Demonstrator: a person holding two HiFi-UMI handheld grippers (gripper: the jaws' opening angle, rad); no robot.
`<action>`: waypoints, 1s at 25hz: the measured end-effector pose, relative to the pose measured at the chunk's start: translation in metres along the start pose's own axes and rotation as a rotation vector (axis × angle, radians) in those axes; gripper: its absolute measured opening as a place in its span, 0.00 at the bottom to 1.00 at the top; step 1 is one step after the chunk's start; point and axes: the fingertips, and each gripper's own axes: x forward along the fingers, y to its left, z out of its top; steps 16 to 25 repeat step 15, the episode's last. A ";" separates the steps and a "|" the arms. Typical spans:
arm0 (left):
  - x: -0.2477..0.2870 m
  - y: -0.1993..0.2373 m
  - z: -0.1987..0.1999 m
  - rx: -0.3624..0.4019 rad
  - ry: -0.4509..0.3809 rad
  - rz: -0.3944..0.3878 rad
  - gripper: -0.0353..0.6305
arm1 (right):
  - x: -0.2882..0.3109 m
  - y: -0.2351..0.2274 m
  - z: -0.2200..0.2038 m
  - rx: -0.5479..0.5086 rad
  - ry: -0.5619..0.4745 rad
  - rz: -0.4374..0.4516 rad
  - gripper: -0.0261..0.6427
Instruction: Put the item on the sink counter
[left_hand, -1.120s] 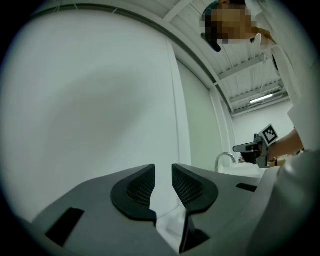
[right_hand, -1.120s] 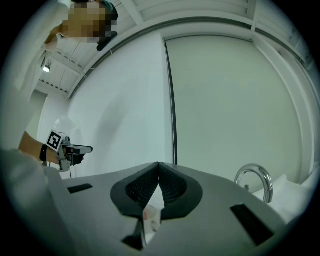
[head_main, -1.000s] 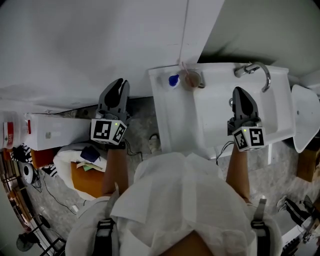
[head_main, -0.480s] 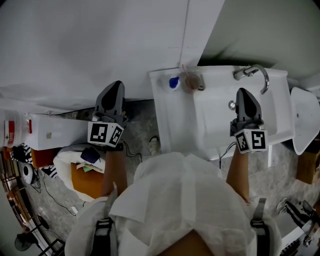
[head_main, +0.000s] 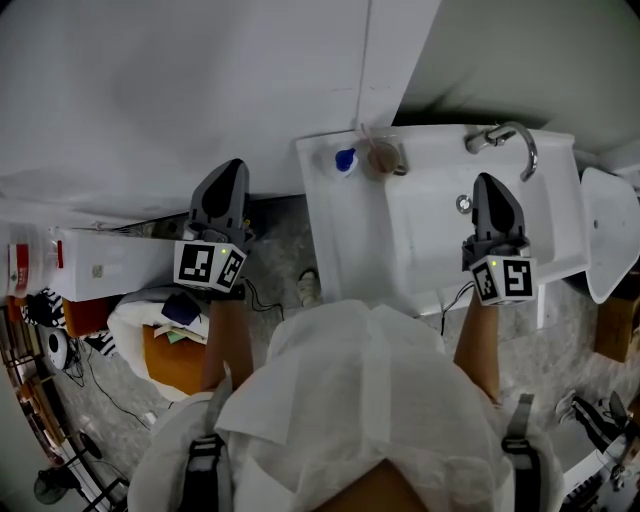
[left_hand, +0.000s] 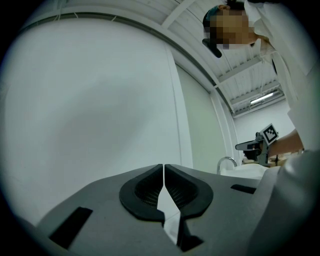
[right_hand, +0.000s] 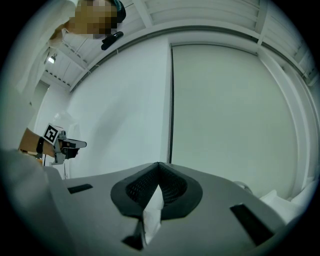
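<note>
A white sink (head_main: 350, 235) stands against the wall, with a chrome faucet (head_main: 512, 141) at its back right. On its back left counter sit a small blue item (head_main: 346, 159) and a brownish round item (head_main: 383, 158). My left gripper (head_main: 232, 170) hangs over the floor left of the sink, shut and holding nothing; in the left gripper view its jaws (left_hand: 163, 167) meet in front of the bare wall. My right gripper (head_main: 487, 184) hovers over the basin, below the faucet, shut and holding nothing too (right_hand: 158, 165). Each gripper view shows the other gripper far off to the side.
A white toilet-like fixture (head_main: 607, 236) stands right of the sink. At the left a white box (head_main: 105, 264), a white bag (head_main: 135, 320) with an orange container (head_main: 170, 362) and cables lie on the stone floor. The white wall (head_main: 200, 90) rises behind the sink.
My left gripper's jaws have gone from slightly parted to shut, and it has drifted a little left. My right gripper has shifted slightly right over the basin.
</note>
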 end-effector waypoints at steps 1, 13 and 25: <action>0.000 0.000 0.000 -0.001 0.001 -0.001 0.09 | 0.000 0.000 0.000 0.001 0.000 0.000 0.05; 0.005 -0.004 0.003 -0.001 -0.002 -0.022 0.09 | 0.000 0.000 0.006 -0.001 -0.010 -0.002 0.05; 0.006 -0.004 0.004 -0.002 -0.003 -0.024 0.09 | 0.001 -0.001 0.007 0.001 -0.012 -0.007 0.05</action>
